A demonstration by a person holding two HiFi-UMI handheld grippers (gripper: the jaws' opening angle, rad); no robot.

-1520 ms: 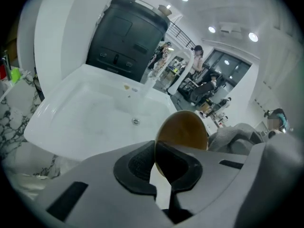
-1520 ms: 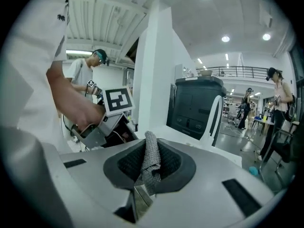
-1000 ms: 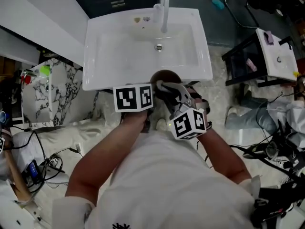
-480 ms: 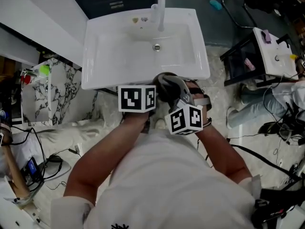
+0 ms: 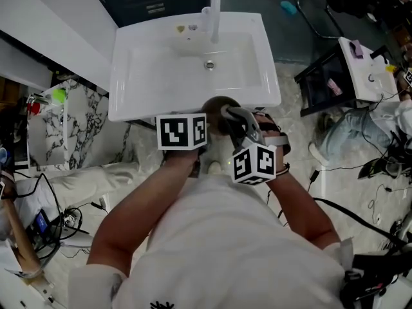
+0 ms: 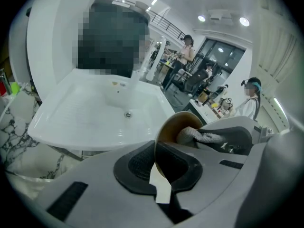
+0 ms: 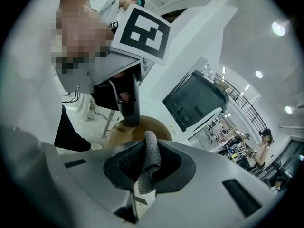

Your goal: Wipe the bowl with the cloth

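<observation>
In the head view a brown bowl (image 5: 216, 105) hangs just in front of the white sink's near rim (image 5: 193, 111). My left gripper (image 5: 210, 125) is shut on the bowl's rim, and in the left gripper view its pads clamp the thin wall of the bowl (image 6: 175, 126). My right gripper (image 5: 235, 120) is shut on a grey knitted cloth (image 7: 151, 159), whose tip is pushed into the bowl (image 7: 124, 132). The cloth (image 6: 192, 135) lies against the bowl's inside. The bowl's bottom is hidden.
The sink basin (image 5: 193, 63) with its faucet (image 5: 214, 8) and drain lies right ahead. A marble-patterned panel (image 5: 71, 127) stands at the left and a black stand with a white unit (image 5: 360, 69) at the right. Cables cover the floor. People stand in the background.
My right gripper with the cloth has shifted slightly to the right and rolled a little at the bowl. The left gripper and the bowl have stayed in place.
</observation>
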